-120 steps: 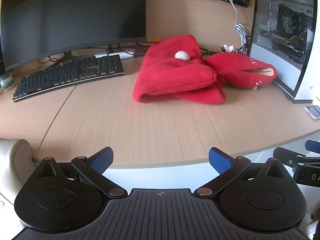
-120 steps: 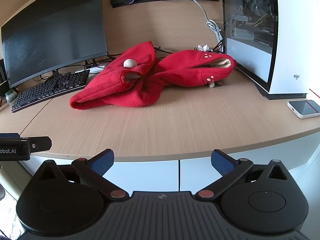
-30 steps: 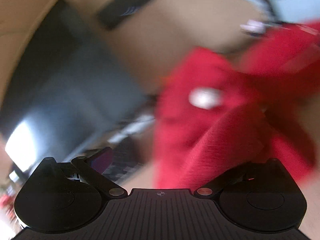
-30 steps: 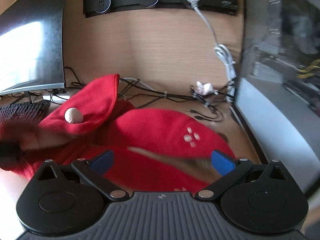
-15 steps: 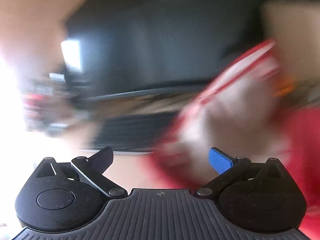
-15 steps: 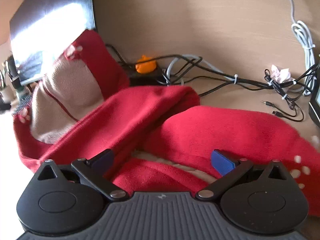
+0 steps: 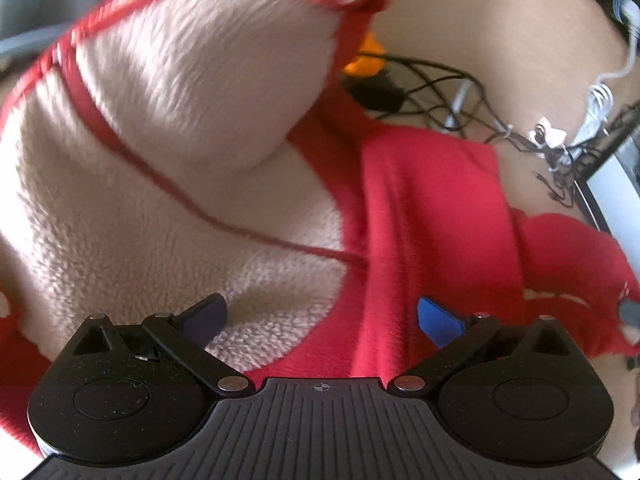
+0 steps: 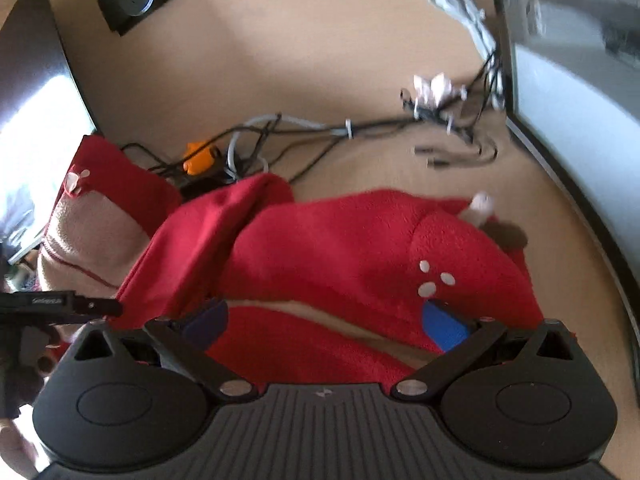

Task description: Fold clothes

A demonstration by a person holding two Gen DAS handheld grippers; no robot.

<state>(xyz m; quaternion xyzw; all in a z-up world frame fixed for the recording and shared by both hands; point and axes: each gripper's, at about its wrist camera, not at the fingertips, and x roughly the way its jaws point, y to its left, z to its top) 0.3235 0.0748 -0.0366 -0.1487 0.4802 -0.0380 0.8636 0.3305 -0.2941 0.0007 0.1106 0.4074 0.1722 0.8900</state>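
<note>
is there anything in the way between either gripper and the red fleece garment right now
Nothing visible does. The left gripper is open directly over the red fleece garment, where its cream lining meets the red side. The right gripper is open over the same garment. The cables lie beyond it, by the wall.

The left gripper [image 7: 320, 314] and the right gripper [image 8: 326, 316] are both held with fingers spread wide apart.

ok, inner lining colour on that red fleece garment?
Cream-white lining inside the red fleece garment; clearest in the left wrist view.
</note>
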